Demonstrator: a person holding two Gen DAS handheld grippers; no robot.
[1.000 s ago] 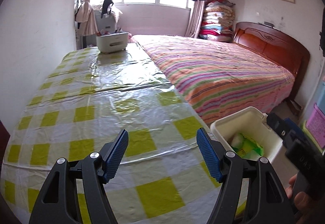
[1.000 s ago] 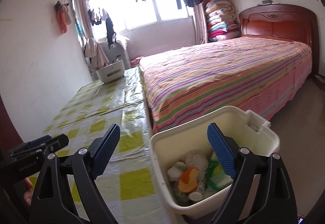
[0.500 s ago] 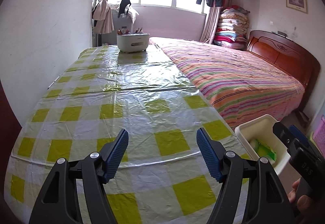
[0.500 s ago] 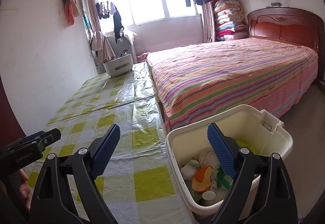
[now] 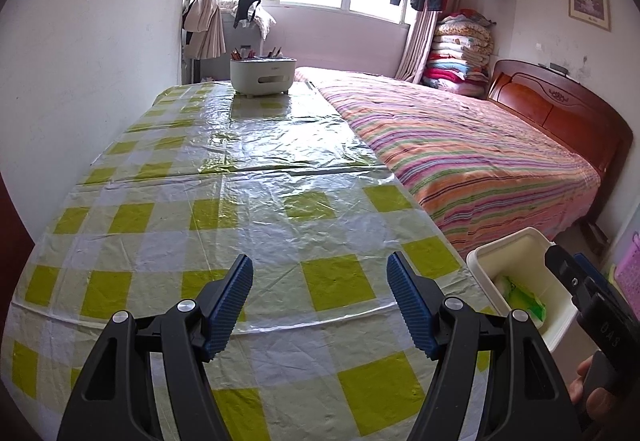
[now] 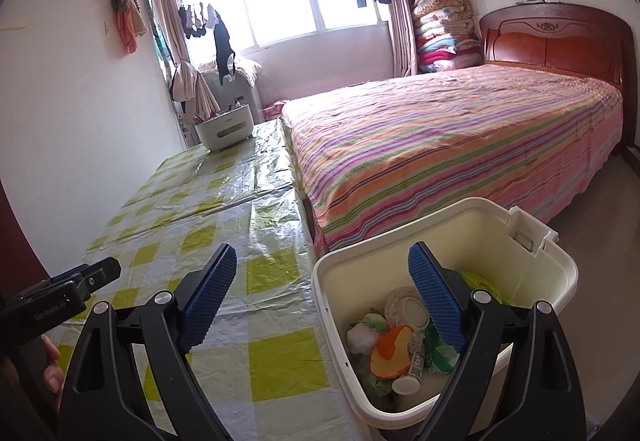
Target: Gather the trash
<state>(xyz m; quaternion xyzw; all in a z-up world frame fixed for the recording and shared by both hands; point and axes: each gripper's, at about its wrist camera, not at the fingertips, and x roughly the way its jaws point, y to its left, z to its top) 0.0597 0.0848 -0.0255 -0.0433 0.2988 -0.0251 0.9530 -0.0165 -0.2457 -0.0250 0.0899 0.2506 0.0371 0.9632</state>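
Note:
A cream plastic bin [image 6: 532, 269] stands on the floor beside the table's right edge and holds several pieces of trash [image 6: 394, 351], among them an orange scrap, green wrappers and white cups. It also shows in the left wrist view [image 5: 516, 253]. My left gripper [image 5: 320, 305] is open and empty above the yellow-checked tablecloth [image 5: 248, 209]. My right gripper [image 6: 322, 301] is open and empty, over the gap between the table edge and the bin. No loose trash shows on the table.
A white organizer box [image 5: 263, 76] with pens stands at the table's far end. A bed with a striped cover [image 5: 472, 153] runs along the table's right side. A white wall [image 5: 80, 81] borders the left. Folded blankets [image 5: 460, 49] are stacked by the window.
Both grippers have drawn back and risen from the table; more of the tablecloth shows now. The left view has swung left, so the bin sits farther right. Both jaws stay open.

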